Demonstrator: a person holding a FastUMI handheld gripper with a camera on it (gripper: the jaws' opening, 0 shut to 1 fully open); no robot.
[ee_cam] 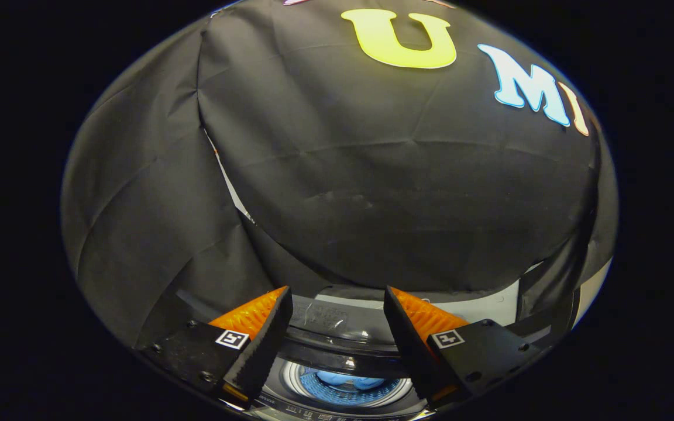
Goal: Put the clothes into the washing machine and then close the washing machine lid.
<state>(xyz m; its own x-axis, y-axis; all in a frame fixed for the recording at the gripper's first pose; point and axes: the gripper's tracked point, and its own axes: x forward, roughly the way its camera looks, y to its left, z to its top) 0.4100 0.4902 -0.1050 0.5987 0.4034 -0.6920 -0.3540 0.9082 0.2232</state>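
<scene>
- Two orange ribbed fingers [253,314] of my tool [337,339] stood well apart with nothing between them, so it was released and gripping nothing.
- Below and between those fingers sat the white top-loading washing machine [343,403], its round drum mouth looking up at me.
- Inside that drum lay the pale blue clothes [351,381], a soft bundle low in the tub, so I judged the first half of the task done.
- Just ahead of the fingertips stood the dark, clear-paned washing machine lid [337,327], raised and leaning back toward the black cloth booth wall [372,193].
- Its glossy pane showed in the gap between my fingers, and its long edge ran crosswise, from one finger toward the other.
- What mattered for the coming move was this: the lid lay in front of my tool and slightly above the drum, while the drum opening lay beneath the tool, nearer to me.
- By my judgement, closing would call for reaching forward to the lid's upper edge and bringing it toward me and down over the opening.
- I could not tell whether either finger was touching the lid; they looked just short of it.
- One risk I foresaw was the smooth pane slipping off the fingertips and dropping hard.
</scene>
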